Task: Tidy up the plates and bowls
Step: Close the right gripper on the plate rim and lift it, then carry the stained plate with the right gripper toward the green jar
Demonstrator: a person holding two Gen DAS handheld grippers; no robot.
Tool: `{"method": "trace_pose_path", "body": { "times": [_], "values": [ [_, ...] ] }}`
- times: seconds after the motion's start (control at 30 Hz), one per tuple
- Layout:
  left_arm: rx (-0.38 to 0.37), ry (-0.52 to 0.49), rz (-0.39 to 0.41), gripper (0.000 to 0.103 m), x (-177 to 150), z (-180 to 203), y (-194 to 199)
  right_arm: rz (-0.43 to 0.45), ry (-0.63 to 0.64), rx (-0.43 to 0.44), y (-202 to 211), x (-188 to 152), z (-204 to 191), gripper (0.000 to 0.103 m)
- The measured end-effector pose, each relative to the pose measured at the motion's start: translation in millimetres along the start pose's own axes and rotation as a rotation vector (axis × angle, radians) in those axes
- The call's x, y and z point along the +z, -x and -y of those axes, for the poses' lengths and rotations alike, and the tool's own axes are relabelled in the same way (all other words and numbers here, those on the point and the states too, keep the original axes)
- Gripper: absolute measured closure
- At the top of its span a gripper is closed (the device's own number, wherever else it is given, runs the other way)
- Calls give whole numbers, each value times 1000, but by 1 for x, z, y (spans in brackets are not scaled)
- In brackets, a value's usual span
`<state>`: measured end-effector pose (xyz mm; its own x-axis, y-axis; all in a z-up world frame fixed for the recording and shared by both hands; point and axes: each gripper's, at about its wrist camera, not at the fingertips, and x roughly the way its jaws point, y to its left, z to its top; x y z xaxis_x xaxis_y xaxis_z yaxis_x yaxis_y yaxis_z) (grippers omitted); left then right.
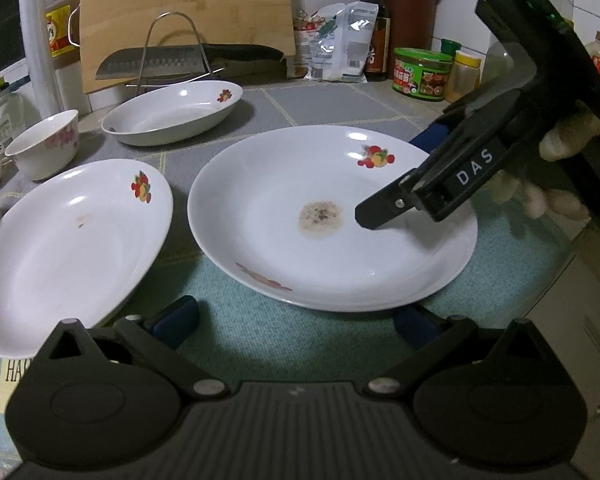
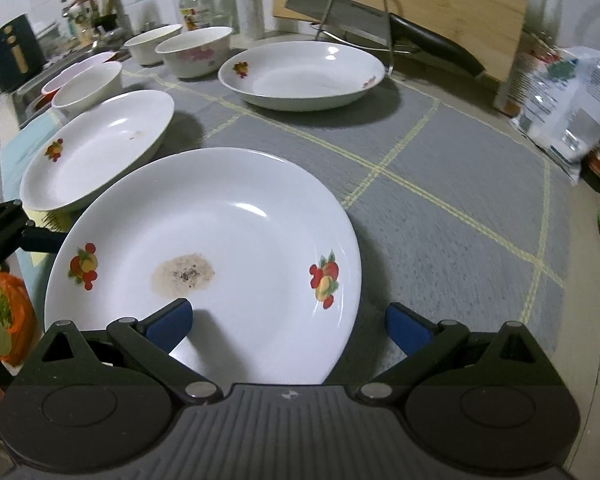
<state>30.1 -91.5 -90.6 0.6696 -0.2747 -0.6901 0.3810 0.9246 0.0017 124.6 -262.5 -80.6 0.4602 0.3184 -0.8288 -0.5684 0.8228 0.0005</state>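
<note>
A: Plate (image 2: 204, 240) first, the stained one. It sits at the near edge of the counter, half on the grey mat (image 2: 439, 216), and the right gripper (image 2: 288, 326) has its blue pads spread wide either side of the near rim, gripping nothing yet.

B: And the left gripper (image 1: 296, 322)?

A: Also wide apart and empty, low at the plate's left side. A second plate (image 1: 68, 248) lies just to its left, rims nearly touching.

B: So what worries you?

A: The rim is thin and glazed. If the right pads close on it shallowly, I'd expect the plate to tip or slide out. A nudge could push it into the second plate. The greasy residue (image 2: 182, 274) in the middle would smear onto anything stacked on it.

B: Bowls?

A: Far left, well apart; the deep dish (image 2: 300, 76) sits far, by the knife rack (image 2: 359, 20).
</note>
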Motion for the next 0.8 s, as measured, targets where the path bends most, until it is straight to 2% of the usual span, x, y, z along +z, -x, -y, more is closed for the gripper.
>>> {"method": "trace_pose_path", "body": {
  "times": [0.13, 0.5, 0.8],
  "values": [
    [-6, -7, -4, 0, 1, 0, 0, -9, 26, 49, -2, 7, 3, 0],
    [-31, -58, 19, 1, 2, 3, -1, -27, 125, 259, -11, 24, 11, 0],
    [-61, -91, 21, 1, 5, 4, -3, -60, 129, 332, -17, 34, 16, 0]
  ]
}}
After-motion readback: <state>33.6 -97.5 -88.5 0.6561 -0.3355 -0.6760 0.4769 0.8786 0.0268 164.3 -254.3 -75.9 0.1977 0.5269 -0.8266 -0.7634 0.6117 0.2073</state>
